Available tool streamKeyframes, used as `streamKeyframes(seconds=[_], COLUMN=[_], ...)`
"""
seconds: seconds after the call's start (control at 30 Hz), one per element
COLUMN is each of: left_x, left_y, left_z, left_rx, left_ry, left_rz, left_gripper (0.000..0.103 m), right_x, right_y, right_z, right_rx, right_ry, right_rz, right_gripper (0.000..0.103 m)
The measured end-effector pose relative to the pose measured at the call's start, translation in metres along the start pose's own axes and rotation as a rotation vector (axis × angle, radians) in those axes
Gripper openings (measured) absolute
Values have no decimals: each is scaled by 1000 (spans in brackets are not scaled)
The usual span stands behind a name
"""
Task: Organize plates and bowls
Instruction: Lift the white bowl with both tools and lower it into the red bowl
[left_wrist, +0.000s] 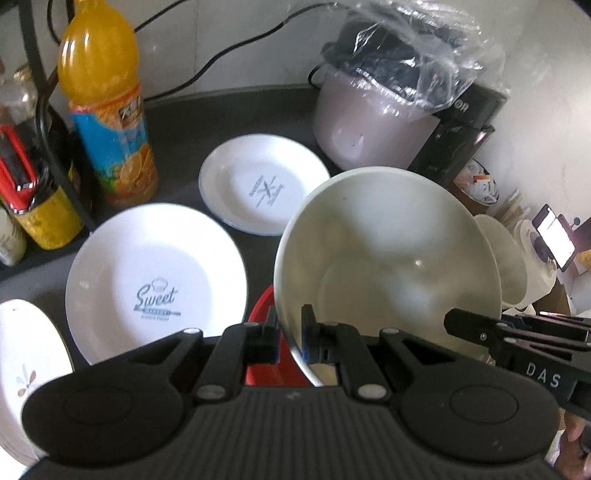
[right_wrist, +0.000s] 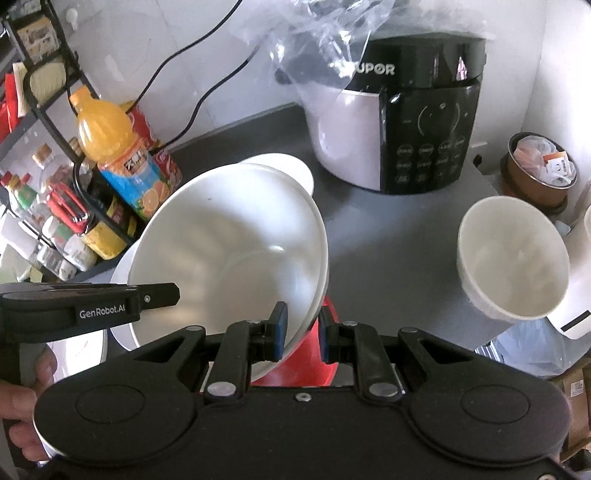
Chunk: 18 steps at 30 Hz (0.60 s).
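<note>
Large white bowl (left_wrist: 388, 258): tilted above the red bowl (left_wrist: 266, 332), near the rice cooker (right_wrist: 399, 122). Your left gripper (left_wrist: 290, 332) and right gripper (right_wrist: 301, 332) each clamp its rim.

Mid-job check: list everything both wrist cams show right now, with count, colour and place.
Large white ceramic bowl: one, tilted, its rim between both grippers' jaws.
Red plastic bowl: one, beneath it.
White printed plates: three, on the dark countertop.
Small white bowl: one, right side.
Orange juice bottle: one, by the condiment rack.
Black-and-white Supor cooker: one, rear, under clear plastic.
Left gripper: shut on the large bowl's rim.
Right gripper: shut on the opposite rim.
</note>
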<state>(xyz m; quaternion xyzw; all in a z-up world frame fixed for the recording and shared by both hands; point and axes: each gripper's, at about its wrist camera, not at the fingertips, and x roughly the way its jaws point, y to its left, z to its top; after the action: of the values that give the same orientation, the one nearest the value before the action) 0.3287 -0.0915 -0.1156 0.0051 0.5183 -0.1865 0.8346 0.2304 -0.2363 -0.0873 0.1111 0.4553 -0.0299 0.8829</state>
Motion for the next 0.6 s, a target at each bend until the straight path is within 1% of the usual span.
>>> streamKeyframes(seconds=[0.23, 0.6], left_x=[7, 19], left_y=[12, 25], left_z=[-11, -20], left_rx=[-8, -21], left_ry=[32, 79], left_rz=[-1, 3], left_gripper=[9, 10], right_x=[10, 26], right_y=[11, 20], right_z=[-11, -18], right_rx=[-12, -39], right_ry=[35, 88], right_rz=[-11, -21], right_gripper=[17, 17])
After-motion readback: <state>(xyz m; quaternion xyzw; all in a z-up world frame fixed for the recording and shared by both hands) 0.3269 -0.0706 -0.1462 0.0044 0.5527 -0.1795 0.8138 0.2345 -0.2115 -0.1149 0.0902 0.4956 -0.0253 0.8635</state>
